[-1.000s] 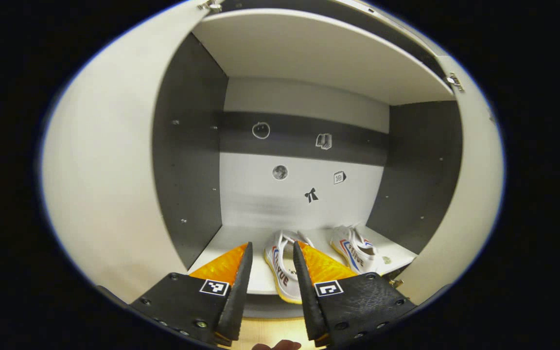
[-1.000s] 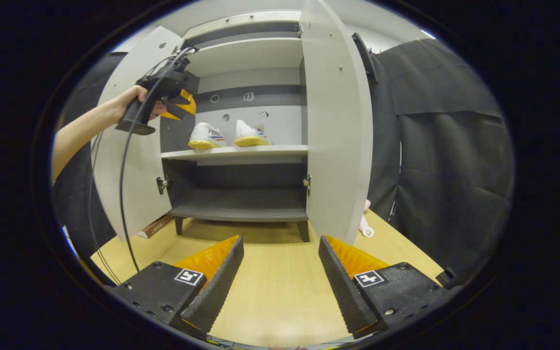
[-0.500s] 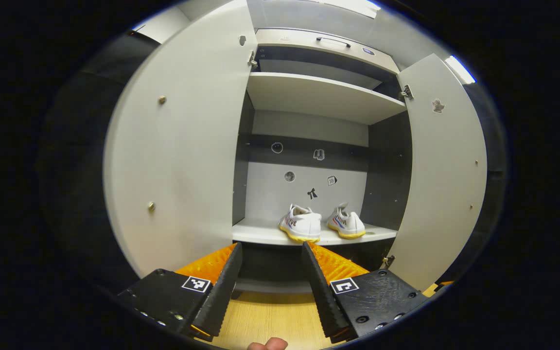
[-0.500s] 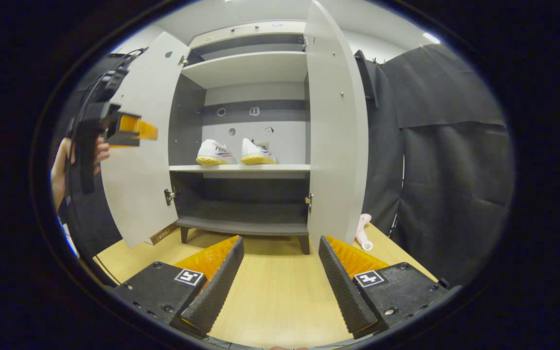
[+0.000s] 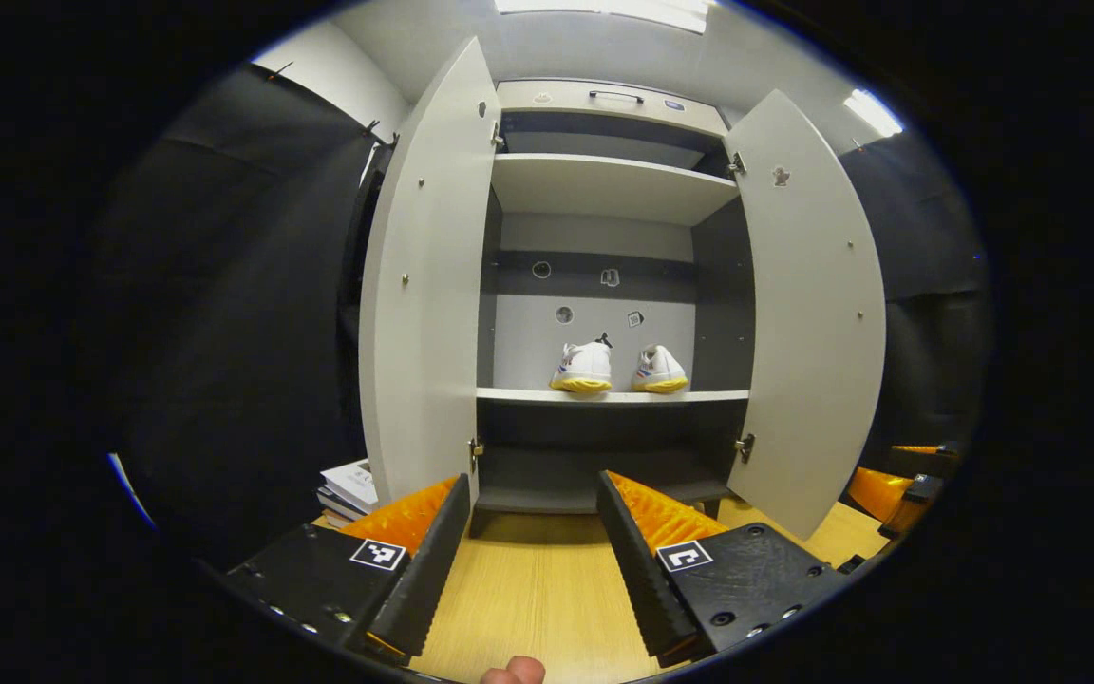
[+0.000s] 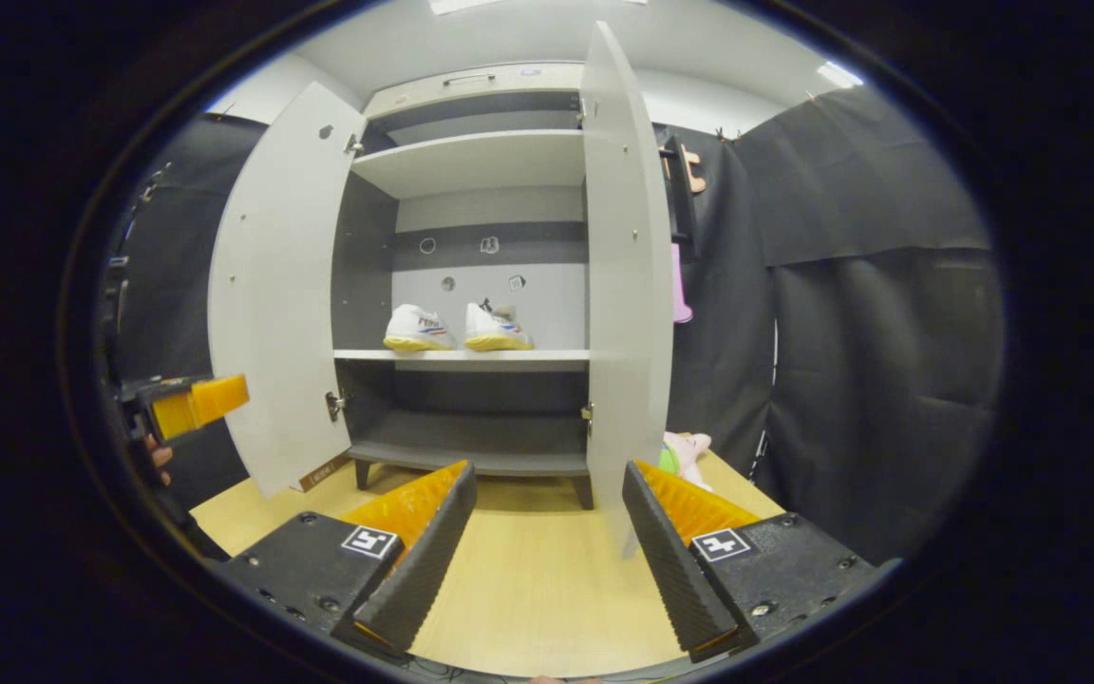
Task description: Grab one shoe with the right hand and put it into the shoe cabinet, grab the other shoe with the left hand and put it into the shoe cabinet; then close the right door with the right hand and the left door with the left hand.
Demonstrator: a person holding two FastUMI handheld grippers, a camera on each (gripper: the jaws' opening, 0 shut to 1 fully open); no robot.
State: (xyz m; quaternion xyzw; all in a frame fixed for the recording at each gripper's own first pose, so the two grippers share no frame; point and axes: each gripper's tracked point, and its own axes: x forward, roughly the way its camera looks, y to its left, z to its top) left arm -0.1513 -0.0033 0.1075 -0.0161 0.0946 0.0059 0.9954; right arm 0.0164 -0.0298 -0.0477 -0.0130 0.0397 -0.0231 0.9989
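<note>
Two white shoes with yellow soles stand side by side on the middle shelf (image 5: 604,395) of the shoe cabinet: left shoe (image 5: 583,368) (image 6: 419,329), right shoe (image 5: 658,370) (image 6: 496,328). Both doors hang open: left door (image 5: 424,294) (image 6: 276,294), right door (image 5: 813,313) (image 6: 625,285). My left gripper (image 5: 530,551) is open and empty, low over the wooden floor, well back from the cabinet; it also appears at the left edge of the right gripper view (image 6: 188,403). My right gripper (image 6: 547,541) is open and empty, just in front of the right door's lower edge.
A stack of books (image 5: 349,486) lies on the floor behind the left door. Pink and green items (image 6: 685,446) sit behind the right door, and a pink object (image 6: 678,285) hangs there. Black cloth walls flank the cabinet. The lower shelf (image 6: 471,458) holds nothing.
My left gripper has pulled back out of the cabinet and dropped low, leaving the left shoe on the shelf. The right gripper shifted slightly nearer the right door.
</note>
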